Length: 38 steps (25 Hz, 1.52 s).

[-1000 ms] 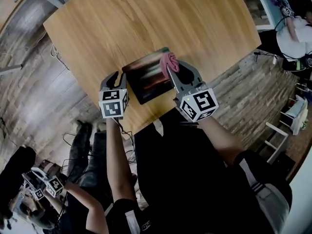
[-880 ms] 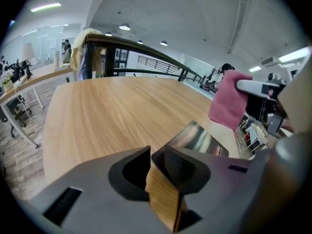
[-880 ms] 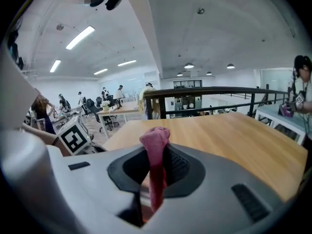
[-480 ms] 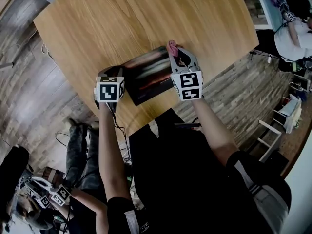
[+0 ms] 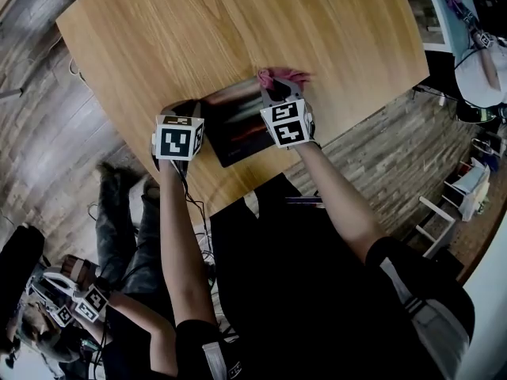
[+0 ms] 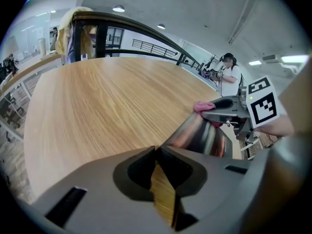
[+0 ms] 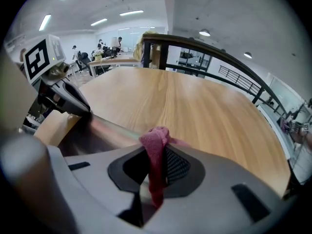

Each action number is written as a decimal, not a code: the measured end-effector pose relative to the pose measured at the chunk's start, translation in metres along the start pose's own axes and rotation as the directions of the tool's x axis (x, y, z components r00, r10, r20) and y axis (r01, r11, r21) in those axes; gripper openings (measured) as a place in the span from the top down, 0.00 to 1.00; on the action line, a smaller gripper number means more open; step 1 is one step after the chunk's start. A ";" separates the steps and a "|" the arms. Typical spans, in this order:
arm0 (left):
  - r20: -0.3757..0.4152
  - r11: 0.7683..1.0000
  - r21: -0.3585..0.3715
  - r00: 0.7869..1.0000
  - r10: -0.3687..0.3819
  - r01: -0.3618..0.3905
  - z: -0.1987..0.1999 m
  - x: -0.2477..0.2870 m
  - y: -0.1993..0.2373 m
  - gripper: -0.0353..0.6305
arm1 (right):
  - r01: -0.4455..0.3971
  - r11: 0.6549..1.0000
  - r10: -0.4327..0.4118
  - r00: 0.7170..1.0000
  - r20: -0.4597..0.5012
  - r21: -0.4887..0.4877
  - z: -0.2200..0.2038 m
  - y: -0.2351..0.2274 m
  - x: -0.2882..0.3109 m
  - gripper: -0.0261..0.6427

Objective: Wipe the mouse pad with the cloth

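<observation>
A dark, glossy mouse pad [image 5: 234, 119] lies near the front edge of the round wooden table [image 5: 238, 30]. My right gripper [image 5: 275, 92] is shut on a pink cloth [image 5: 282, 75], which hangs out past the pad's far right corner. In the right gripper view the cloth [image 7: 155, 139] stands pinched between the jaws, with the pad [image 7: 92, 130] to their left. My left gripper [image 5: 188, 109] is shut, its tips at the pad's left end. In the left gripper view the closed tips [image 6: 156, 150] sit just before the pad [image 6: 202, 133], and the right gripper [image 6: 223, 112] shows beyond.
The table's front edge [image 5: 230, 196] runs just below both grippers. Wood-plank floor surrounds the table. A person with marker-cube grippers [image 5: 87, 301] sits at lower left, another person [image 5: 485, 66] at upper right. A white stool [image 5: 445, 212] stands at right.
My right gripper has swung round and carried the cloth up the pad's right side to its far corner. The left gripper has stayed at the pad's left end.
</observation>
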<state>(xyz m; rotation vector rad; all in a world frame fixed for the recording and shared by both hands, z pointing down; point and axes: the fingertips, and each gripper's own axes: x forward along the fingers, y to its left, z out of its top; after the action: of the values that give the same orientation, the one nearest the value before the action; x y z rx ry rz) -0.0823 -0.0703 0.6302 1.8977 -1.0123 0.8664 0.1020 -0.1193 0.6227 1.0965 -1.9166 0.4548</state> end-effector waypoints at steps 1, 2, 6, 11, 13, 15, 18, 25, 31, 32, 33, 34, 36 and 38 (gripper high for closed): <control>-0.001 1.000 0.004 1.000 0.001 -0.001 0.000 0.000 0.000 0.87 | 0.001 1.000 -0.001 1.000 -0.001 -0.006 0.002 0.003 0.000 0.86; 0.000 1.000 0.006 1.000 0.002 -0.002 0.000 0.000 0.000 0.87 | -0.004 1.000 0.004 1.000 -0.001 -0.011 0.003 0.007 0.000 0.86; 0.015 1.000 -0.006 1.000 0.005 -0.005 -0.001 0.000 0.002 0.87 | -0.043 0.998 0.044 0.999 0.010 -0.035 0.011 0.032 0.003 0.86; 0.021 0.999 -0.029 1.000 -0.014 0.015 -0.001 0.000 0.004 0.87 | -0.084 0.994 0.086 0.996 0.025 -0.062 0.019 0.059 0.007 0.86; 0.022 0.999 -0.041 0.999 -0.028 0.029 -0.002 0.000 0.004 0.88 | -0.105 0.992 0.106 0.994 0.024 -0.068 0.018 0.067 0.007 0.86; 0.021 0.999 -0.038 0.999 -0.031 0.032 -0.004 0.001 0.001 0.88 | -0.122 0.989 0.125 0.992 0.028 -0.086 0.017 0.074 0.006 0.86; 0.025 0.999 -0.034 0.999 -0.031 0.032 -0.003 0.000 0.002 0.88 | -0.145 0.981 0.150 0.988 0.036 -0.130 0.022 0.087 0.007 0.86; 0.032 0.997 -0.059 0.999 -0.041 0.043 0.004 -0.002 0.003 0.88 | -0.235 0.942 0.243 0.970 0.003 -0.241 0.034 0.130 0.006 0.86; 0.029 0.998 -0.046 0.999 -0.040 0.041 0.001 -0.003 0.003 0.88 | -0.288 0.898 0.301 0.953 -0.011 -0.332 0.032 0.167 0.001 0.86; 0.029 0.998 -0.040 0.999 -0.037 0.038 0.000 -0.003 0.004 0.88 | -0.291 0.892 0.306 0.952 -0.010 -0.345 0.030 0.173 -0.001 0.86; 0.026 0.999 -0.028 0.999 -0.033 0.034 0.000 -0.003 0.004 0.88 | -0.292 0.888 0.310 0.951 -0.008 -0.354 0.029 0.176 -0.002 0.86; 0.021 0.999 -0.012 0.999 -0.030 0.031 0.000 -0.004 0.004 0.88 | -0.296 0.887 0.314 0.949 -0.007 -0.355 0.028 0.178 -0.003 0.86; 0.010 0.999 0.013 0.999 -0.031 0.030 0.000 -0.003 0.004 0.88 | -0.314 0.883 0.330 0.944 -0.013 -0.349 0.026 0.181 -0.005 0.86; 0.009 0.999 0.013 0.999 -0.036 0.036 0.000 -0.003 0.005 0.88 | -0.333 0.873 0.348 0.937 -0.024 -0.358 0.023 0.185 -0.007 0.86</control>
<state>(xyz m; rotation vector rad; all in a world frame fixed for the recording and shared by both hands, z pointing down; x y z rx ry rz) -0.0885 -0.0712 0.6293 1.9266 -0.9777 0.8460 -0.0619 -0.0294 0.6221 0.5346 -2.1341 0.2566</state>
